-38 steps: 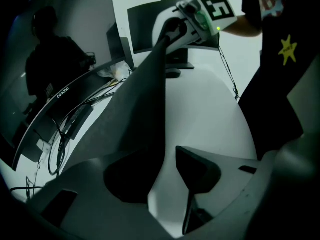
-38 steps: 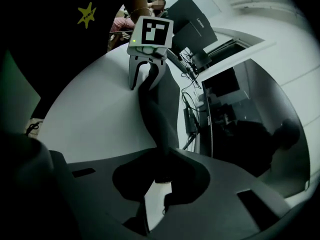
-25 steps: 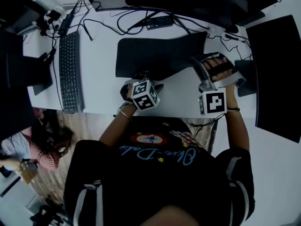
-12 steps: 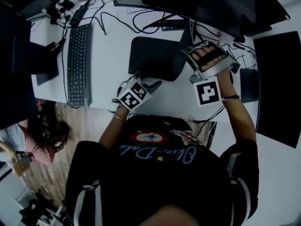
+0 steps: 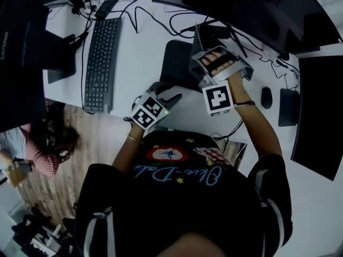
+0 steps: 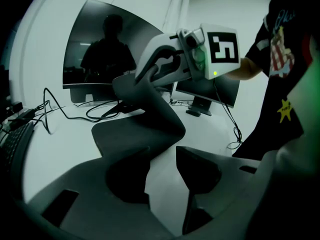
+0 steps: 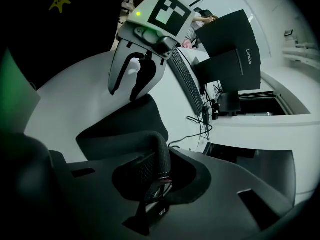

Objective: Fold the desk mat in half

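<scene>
The black desk mat (image 5: 176,63) lies on the white desk (image 5: 139,47), its right part lifted and curled over to the left. My right gripper (image 5: 203,58) is shut on that raised edge; in the right gripper view the textured mat edge (image 7: 155,156) is pinched between the jaws of the right gripper (image 7: 152,184). My left gripper (image 5: 169,93) rests by the mat's near left corner. Its jaws stand apart in the left gripper view, with bare desk between them, around the left gripper (image 6: 162,156). There the mat (image 6: 135,131) rises in a wave toward the right gripper (image 6: 167,66).
A keyboard (image 5: 102,63) lies left of the mat, with a dark computer case (image 5: 21,58) beyond it. Cables (image 5: 161,17) and monitors (image 5: 252,4) run along the back. A mouse (image 5: 266,97) and a large black pad (image 5: 316,111) sit to the right.
My right gripper has carried the mat's right edge up and leftward, so the mat looks much narrower. The left gripper has stayed at the mat's near left corner.
</scene>
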Action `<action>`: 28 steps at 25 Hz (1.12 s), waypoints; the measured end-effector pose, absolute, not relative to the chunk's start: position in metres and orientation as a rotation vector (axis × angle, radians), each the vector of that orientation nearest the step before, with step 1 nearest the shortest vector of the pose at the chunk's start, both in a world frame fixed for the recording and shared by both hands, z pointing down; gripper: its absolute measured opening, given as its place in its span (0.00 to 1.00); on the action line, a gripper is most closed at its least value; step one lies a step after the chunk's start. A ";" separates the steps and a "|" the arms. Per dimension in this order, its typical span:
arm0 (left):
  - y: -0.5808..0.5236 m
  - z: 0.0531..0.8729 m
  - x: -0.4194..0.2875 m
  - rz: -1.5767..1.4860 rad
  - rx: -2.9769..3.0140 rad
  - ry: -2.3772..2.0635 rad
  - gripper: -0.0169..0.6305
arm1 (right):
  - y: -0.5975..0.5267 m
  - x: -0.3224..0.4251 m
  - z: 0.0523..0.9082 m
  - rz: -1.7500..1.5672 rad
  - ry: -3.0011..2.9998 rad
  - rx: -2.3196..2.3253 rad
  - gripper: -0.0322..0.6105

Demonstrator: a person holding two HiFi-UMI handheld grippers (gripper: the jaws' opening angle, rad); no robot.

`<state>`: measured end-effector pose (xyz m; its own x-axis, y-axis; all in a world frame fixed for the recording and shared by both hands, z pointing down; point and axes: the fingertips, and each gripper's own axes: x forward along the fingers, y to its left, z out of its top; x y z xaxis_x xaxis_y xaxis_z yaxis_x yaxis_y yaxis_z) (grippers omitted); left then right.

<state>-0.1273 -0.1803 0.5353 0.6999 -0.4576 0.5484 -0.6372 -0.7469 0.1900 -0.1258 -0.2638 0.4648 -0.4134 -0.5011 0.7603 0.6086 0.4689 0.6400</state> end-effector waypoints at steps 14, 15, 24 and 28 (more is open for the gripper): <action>-0.168 0.529 -0.168 0.607 2.485 -0.964 0.27 | -0.230 -0.170 0.536 -1.193 -1.581 -0.246 0.14; -0.167 0.529 -0.169 0.608 2.482 -0.968 0.27 | -0.228 -0.171 0.540 -1.194 -1.574 -0.257 0.14; -0.159 0.531 -0.184 0.605 2.462 -0.994 0.27 | -0.229 -0.176 0.547 -1.170 -1.535 -0.268 0.19; -0.158 0.530 -0.189 0.602 2.465 -1.001 0.27 | -0.231 -0.179 0.541 -1.158 -1.548 -0.240 0.26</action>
<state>-0.1886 -0.1581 0.5296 0.6486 -0.5465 0.5298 -0.7241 -0.6574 0.2084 -0.1794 -0.2312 0.5415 -0.3478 -0.4182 0.8391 0.6867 0.4957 0.5317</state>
